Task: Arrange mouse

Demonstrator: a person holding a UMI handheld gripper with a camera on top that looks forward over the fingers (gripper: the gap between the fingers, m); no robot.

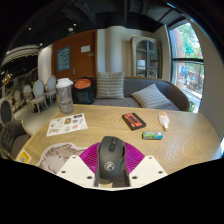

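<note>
Mouse between your fingers, on the table

Your gripper (112, 165) holds its pads against both sides of the black mouse (113, 158) on the wooden table (110, 132). Beyond the mouse lie a dark red box (133, 120) and a small green item (152, 134).

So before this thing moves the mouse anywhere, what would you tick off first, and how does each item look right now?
1. Mouse sits between the gripper fingers: ok.
2. Both pads pressing on the mouse: cannot tell; they lie close along its sides, but any gap is hidden.
3. Mouse lifted or resting on the table: cannot tell.
4. Bare table just ahead of the mouse to set it down: ok.
5. Red-and-black box, small green item and white object lie beyond the fingers, apart from the mouse: ok.
6. Printed sheet and lidded container stand well off to the side: ok.
</note>
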